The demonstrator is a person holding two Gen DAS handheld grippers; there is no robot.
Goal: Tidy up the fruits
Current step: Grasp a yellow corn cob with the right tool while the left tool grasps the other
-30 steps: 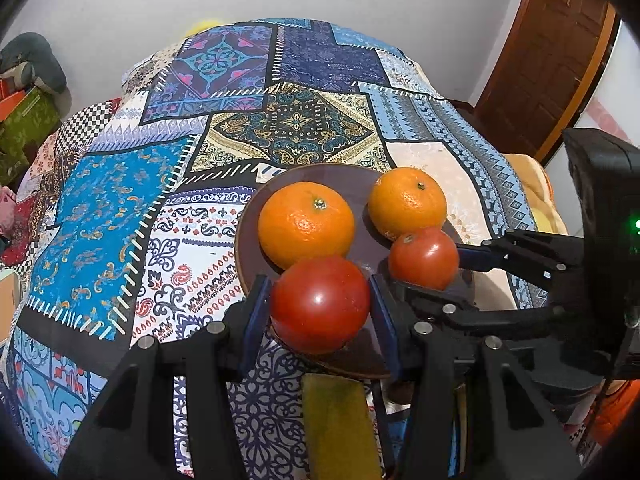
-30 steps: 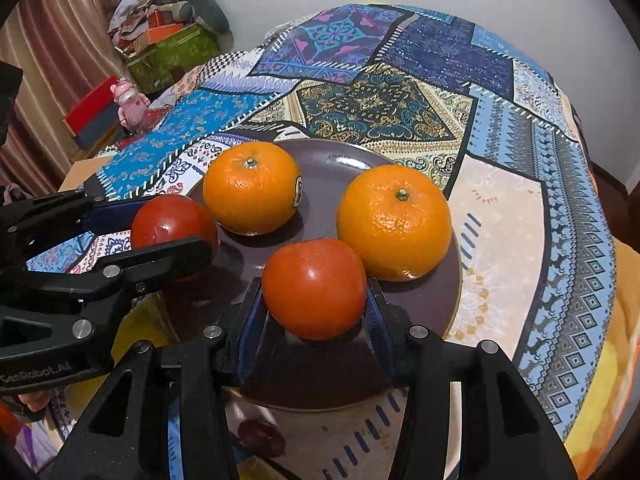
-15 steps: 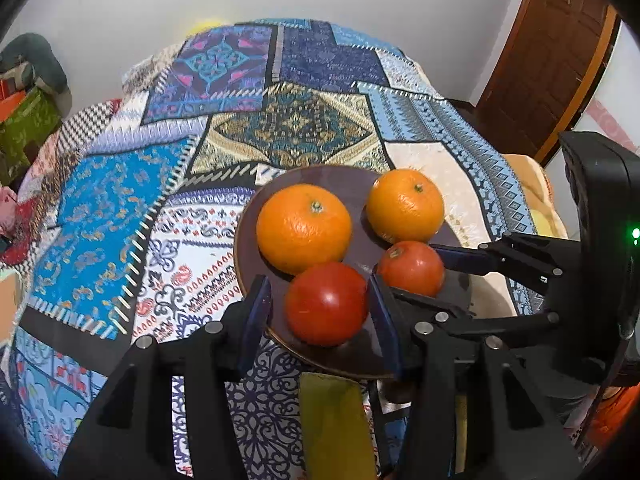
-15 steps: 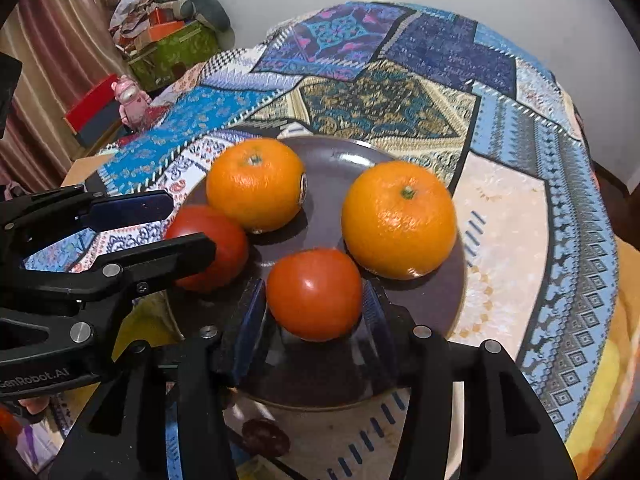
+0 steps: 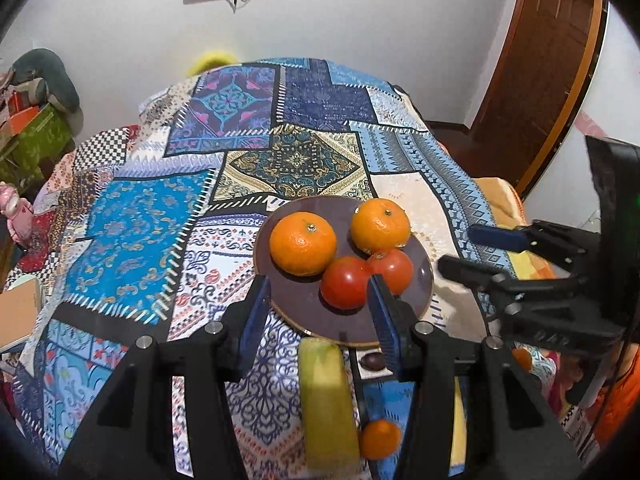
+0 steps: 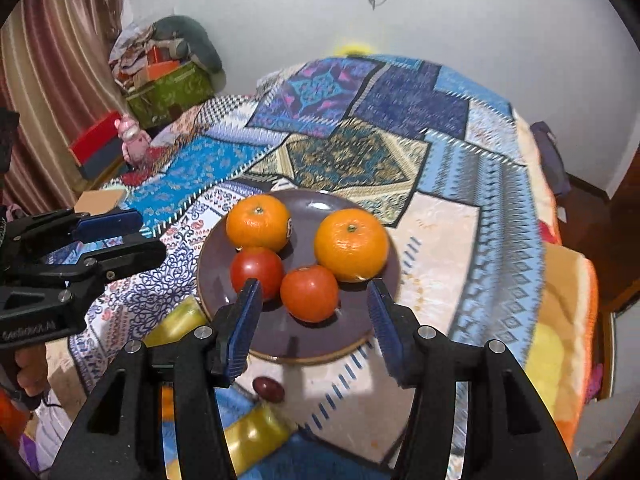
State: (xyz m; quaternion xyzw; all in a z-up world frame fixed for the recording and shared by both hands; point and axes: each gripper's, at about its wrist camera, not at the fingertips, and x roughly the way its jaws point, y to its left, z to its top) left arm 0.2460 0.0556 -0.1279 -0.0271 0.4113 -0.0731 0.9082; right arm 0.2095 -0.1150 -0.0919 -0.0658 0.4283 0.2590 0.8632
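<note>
On the bed: patchwork quilt (image 5: 152, 236) over a soft surface; brown plate (image 5: 304, 304) sits near its front edge.
Risk, plate: judged the main hazard. It rests on bedding, not a firm top, so a nudge from either tool could tip it and spill the lot.
Risk, fruit: all four pieces are round and crowded together; bumping one would likely roll its neighbours toward the rim.
Plate contents: two oranges at the back, left orange (image 5: 303, 243) and right orange (image 5: 380, 225); two tomatoes in front, left tomato (image 5: 345, 282) and right tomato (image 5: 394, 270), touching each other.
Off the plate: a yellow-green fruit (image 5: 326, 400), possibly a banana, lies just before the rim; a small orange fruit (image 5: 379, 439) beside it; a small dark fruit (image 6: 269, 389) near the rim.
Left gripper (image 5: 316, 312): jaws apart, clamped on nothing, clear of the left tomato.
Right gripper (image 6: 312, 320): jaws opening; right tomato seen between them, pads not pressing it.
Risk, tools: the two grippers hang close together and could knock each other.
</note>
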